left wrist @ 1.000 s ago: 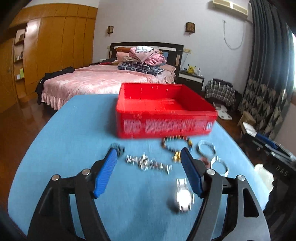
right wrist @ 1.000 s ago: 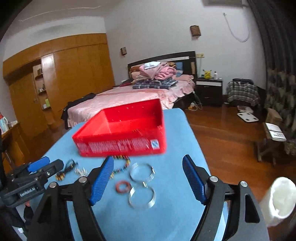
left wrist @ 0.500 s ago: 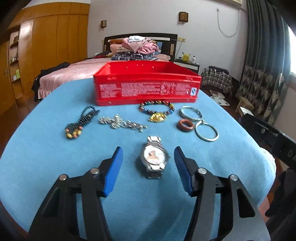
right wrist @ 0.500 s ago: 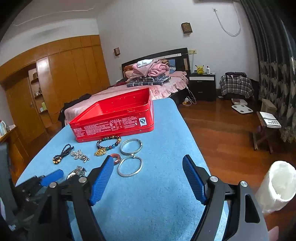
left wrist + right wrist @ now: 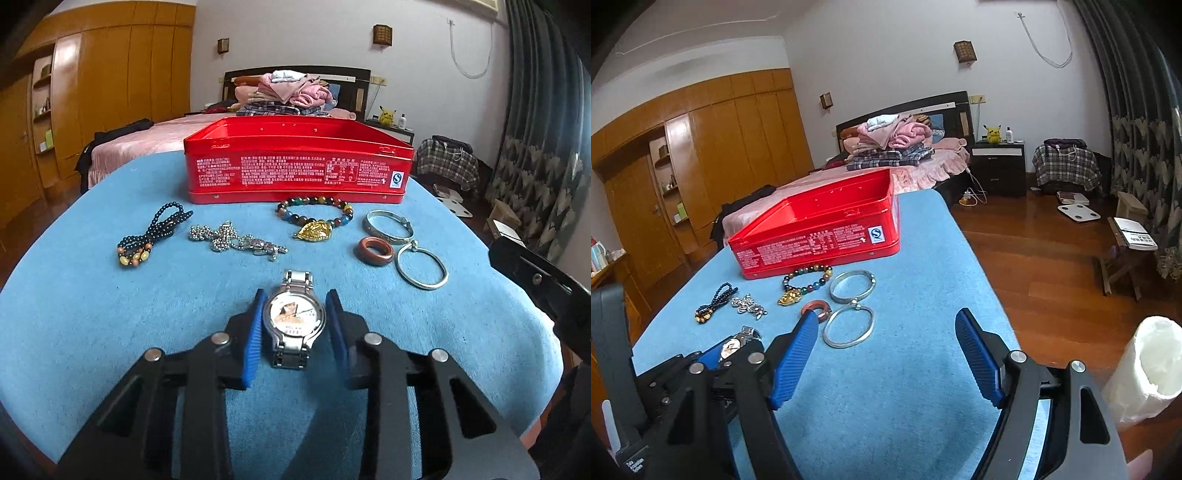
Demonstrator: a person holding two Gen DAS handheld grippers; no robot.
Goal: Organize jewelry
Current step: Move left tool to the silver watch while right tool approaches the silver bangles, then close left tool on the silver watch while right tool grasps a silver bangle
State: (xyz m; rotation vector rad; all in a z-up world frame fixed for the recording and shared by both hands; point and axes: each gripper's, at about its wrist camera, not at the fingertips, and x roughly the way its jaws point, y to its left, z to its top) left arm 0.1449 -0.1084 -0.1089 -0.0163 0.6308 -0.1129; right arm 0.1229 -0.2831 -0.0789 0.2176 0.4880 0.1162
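- Step in hand, by judgement: grasping the wristwatch [image 5: 294, 318], first piece bound for the red tin [image 5: 295, 162].
- Left gripper [image 5: 294, 310], lower centre of its view: jaws narrowed onto the watch case, pads at both sides; firm contact cannot be told for sure.
- Right gripper [image 5: 886, 354], lower centre of its view: jaws wide apart, holding nothing, above the blue tablecloth [image 5: 905, 387].
- Remaining pieces mid-frame before the tin: black bead strand [image 5: 153, 236], silver chain [image 5: 236, 242], beaded bracelet [image 5: 316, 216], brown ring [image 5: 375, 251], two silver bangles [image 5: 421, 267].
- Next, likely: lift, carry up-frame, release over the open tin.
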